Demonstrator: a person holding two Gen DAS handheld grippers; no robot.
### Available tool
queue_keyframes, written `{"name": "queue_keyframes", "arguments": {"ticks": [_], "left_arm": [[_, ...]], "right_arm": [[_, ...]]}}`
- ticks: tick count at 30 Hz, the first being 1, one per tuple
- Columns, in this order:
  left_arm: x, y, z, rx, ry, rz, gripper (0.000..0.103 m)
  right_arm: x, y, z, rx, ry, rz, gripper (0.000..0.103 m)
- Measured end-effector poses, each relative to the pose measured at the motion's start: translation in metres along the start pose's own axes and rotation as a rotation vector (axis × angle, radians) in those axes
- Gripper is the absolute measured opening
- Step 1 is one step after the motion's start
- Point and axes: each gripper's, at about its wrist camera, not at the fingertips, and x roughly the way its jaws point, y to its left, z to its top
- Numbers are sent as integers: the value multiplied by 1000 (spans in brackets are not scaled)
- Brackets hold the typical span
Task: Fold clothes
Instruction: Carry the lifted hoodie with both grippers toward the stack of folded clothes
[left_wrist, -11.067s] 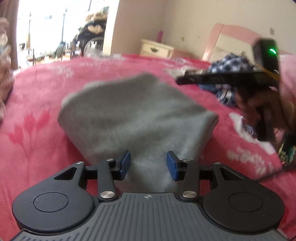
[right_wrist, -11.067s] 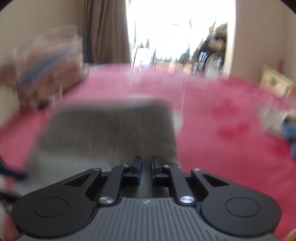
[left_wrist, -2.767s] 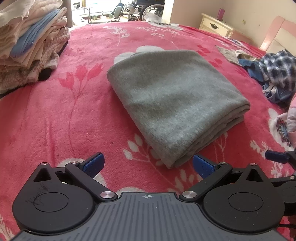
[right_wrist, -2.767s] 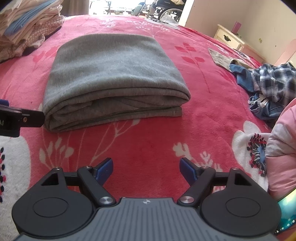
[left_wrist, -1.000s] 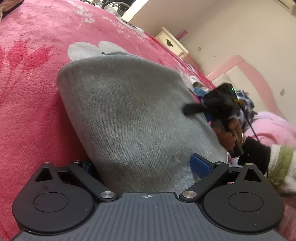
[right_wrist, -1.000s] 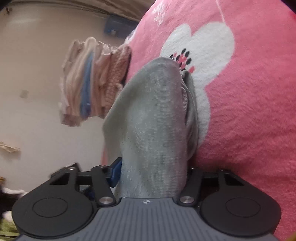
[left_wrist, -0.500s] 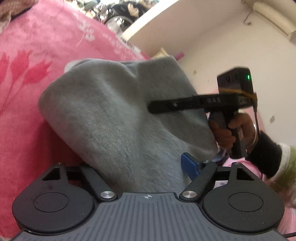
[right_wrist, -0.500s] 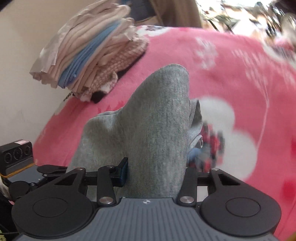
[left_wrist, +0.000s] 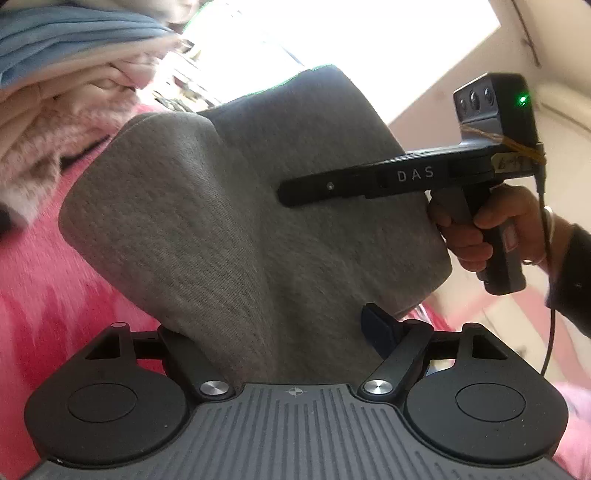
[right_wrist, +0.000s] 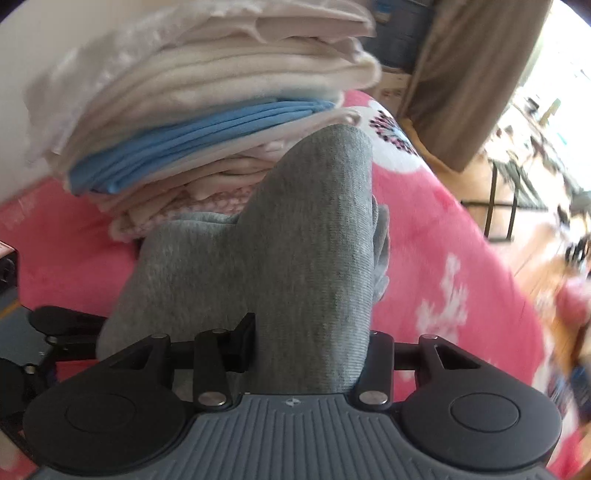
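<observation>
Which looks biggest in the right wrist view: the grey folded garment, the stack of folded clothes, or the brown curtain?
1. grey folded garment, though it is nearest the camera, so this is unsure.
2. stack of folded clothes, close behind.
3. brown curtain.

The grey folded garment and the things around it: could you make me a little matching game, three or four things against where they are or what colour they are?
Things:
1. grey folded garment
2. stack of folded clothes
3. bedspread
4. curtain

Descriptions:
A. red-pink with white flowers
B. clamped by the left gripper and the right gripper
C. brown, hanging by the bright window
D. cream and blue layers, piled behind the garment

Pairs: 1-B, 2-D, 3-A, 4-C
</observation>
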Motion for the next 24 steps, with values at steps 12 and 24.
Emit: {"name": "queue_keyframes", "arguments": {"ticks": [12, 24], "left_arm": [[25, 31, 6, -85, -50, 148, 78], [-19, 34, 11, -20, -23, 139, 85]], "right_arm": [[116, 28, 26, -249, 58, -241, 76], [8, -13, -20, 352, -396, -581, 84]]}}
